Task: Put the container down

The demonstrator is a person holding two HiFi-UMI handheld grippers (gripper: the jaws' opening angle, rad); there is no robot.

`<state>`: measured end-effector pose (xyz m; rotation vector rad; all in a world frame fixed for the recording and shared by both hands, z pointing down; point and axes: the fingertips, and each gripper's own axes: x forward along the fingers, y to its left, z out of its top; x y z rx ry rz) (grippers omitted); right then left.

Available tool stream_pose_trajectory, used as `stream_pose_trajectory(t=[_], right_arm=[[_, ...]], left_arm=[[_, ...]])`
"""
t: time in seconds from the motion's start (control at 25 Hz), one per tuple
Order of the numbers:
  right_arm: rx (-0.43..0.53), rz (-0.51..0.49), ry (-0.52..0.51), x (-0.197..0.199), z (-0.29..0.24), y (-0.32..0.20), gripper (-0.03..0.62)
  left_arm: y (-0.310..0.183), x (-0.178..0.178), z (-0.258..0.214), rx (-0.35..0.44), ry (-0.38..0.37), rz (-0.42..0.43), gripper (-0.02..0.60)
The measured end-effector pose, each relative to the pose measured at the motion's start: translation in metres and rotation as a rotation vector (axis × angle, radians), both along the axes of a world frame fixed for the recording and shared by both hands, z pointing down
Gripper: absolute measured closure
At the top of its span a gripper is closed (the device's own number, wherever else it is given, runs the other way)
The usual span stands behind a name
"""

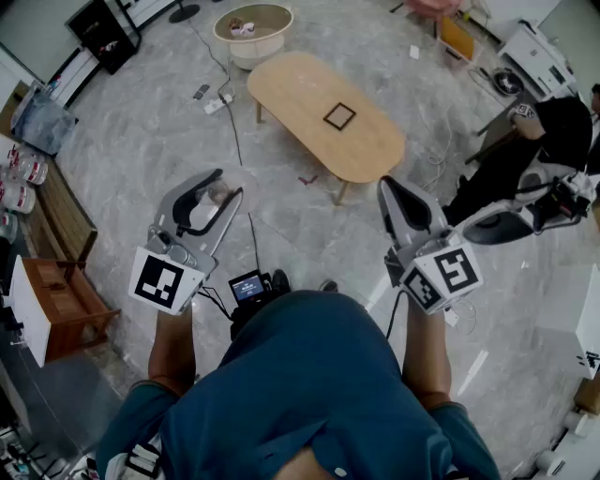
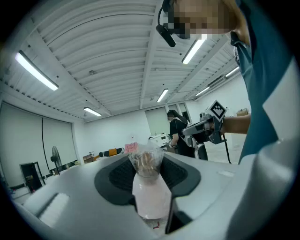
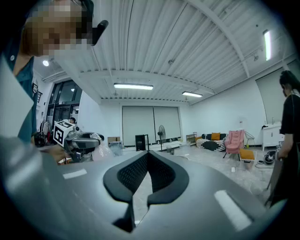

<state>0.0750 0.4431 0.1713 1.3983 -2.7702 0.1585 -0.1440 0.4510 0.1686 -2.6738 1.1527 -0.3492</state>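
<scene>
A clear plastic container, whitish below with crumpled film and something brown at its top, stands upright between the dark pads of my left gripper. The jaws are shut on it and it hangs in the air over the floor. In the head view the left gripper is at the left with the see-through container at its tips. My right gripper is at the right, level, its tips together with nothing between them. The right gripper view shows the left gripper and the container off to the left.
A light wooden oval table with a small black square frame stands ahead. Beyond it is a round cream tub. Cables run over the grey floor. A wooden bench is at the left, a person in black at the right.
</scene>
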Motion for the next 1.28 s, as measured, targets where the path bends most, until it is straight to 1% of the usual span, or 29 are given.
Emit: stream_pose_trajectory(t=[0.2,0.32,0.48,0.68,0.8,0.92,1.0,1.12,1.24,1.28], right_arm=[[-0.008,0.004,0.000,-0.002,0.001,-0.001,0.586],[-0.007,0.010,0.000,-0.003,0.000,-0.006,0.586],[-0.016,0.021,-0.019,-0.007,0.002,-0.015,0.585],[-0.028,0.028,-0.053,-0.021,0.007,-0.025,0.583],[-0.052,0.059,-0.063,-0.021,0.008,-0.040,0.583],[-0.083,0.067,-0.060,-0.027,0.015,-0.060,0.583],[-0.098,0.101,-0.053,-0.029,0.019,-0.065,0.583],[-0.111,0.156,-0.041,-0.031,0.018,-0.062,0.583],[-0.114,0.165,-0.032,-0.039,0.015,-0.067,0.583],[-0.121,0.168,-0.029,-0.040,0.018,-0.070,0.583]], left_arm=[[0.000,-0.002,0.002,-0.013,-0.005,0.003,0.437],[-0.006,-0.003,-0.002,-0.001,-0.002,0.013,0.437],[-0.016,-0.007,0.001,-0.011,-0.005,0.021,0.437],[-0.028,-0.017,0.006,-0.006,-0.002,0.047,0.437],[-0.048,-0.020,0.003,-0.002,0.013,0.073,0.437],[-0.065,-0.030,0.001,0.002,0.046,0.067,0.439],[-0.073,-0.033,0.002,0.012,0.063,0.098,0.439],[-0.079,-0.036,0.007,-0.001,0.066,0.153,0.437],[-0.088,-0.042,0.006,0.007,0.090,0.167,0.437],[-0.091,-0.044,0.011,-0.003,0.083,0.168,0.437]])
